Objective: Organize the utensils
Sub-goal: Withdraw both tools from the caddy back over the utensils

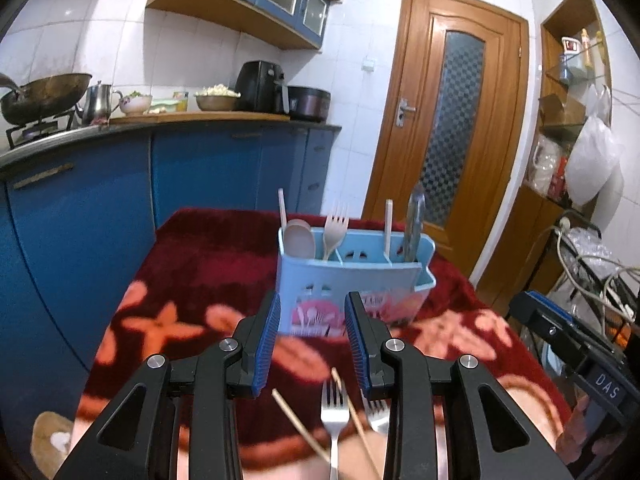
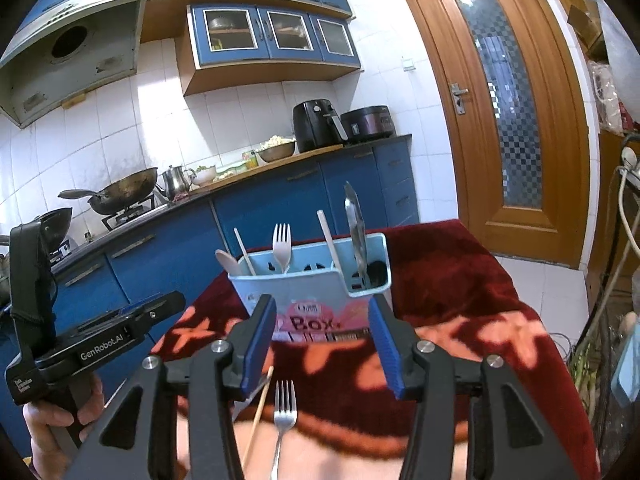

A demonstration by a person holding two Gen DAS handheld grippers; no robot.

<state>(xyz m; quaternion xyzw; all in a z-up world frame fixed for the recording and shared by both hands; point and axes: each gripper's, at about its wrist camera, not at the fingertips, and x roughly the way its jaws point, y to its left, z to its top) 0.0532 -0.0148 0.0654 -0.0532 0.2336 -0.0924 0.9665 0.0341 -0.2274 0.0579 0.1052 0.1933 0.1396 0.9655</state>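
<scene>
A light blue utensil box (image 1: 352, 280) (image 2: 312, 284) stands on a table with a red flowered cloth (image 1: 208, 264) (image 2: 460, 280). In it stand a beige spoon (image 1: 299, 238), a beige fork (image 1: 334, 228) (image 2: 281, 246), pale chopsticks (image 1: 388, 226) and metal tongs (image 1: 414, 224) (image 2: 357, 232). On the cloth near me lie a metal fork (image 1: 334, 420) (image 2: 283, 416), a second fork (image 1: 376, 412) and wooden chopsticks (image 1: 300, 424) (image 2: 260, 408). My left gripper (image 1: 312, 312) is open and empty above them. My right gripper (image 2: 322, 316) is open and empty, facing the box.
A blue kitchen counter (image 1: 160, 128) with a wok (image 1: 44, 96), kettle, bowls, air fryer (image 2: 316, 124) and cooker runs behind the table. A wooden door (image 1: 452, 120) is at the right. Cables and a rack stand at the far right. The left gripper's body (image 2: 100, 340) shows at left.
</scene>
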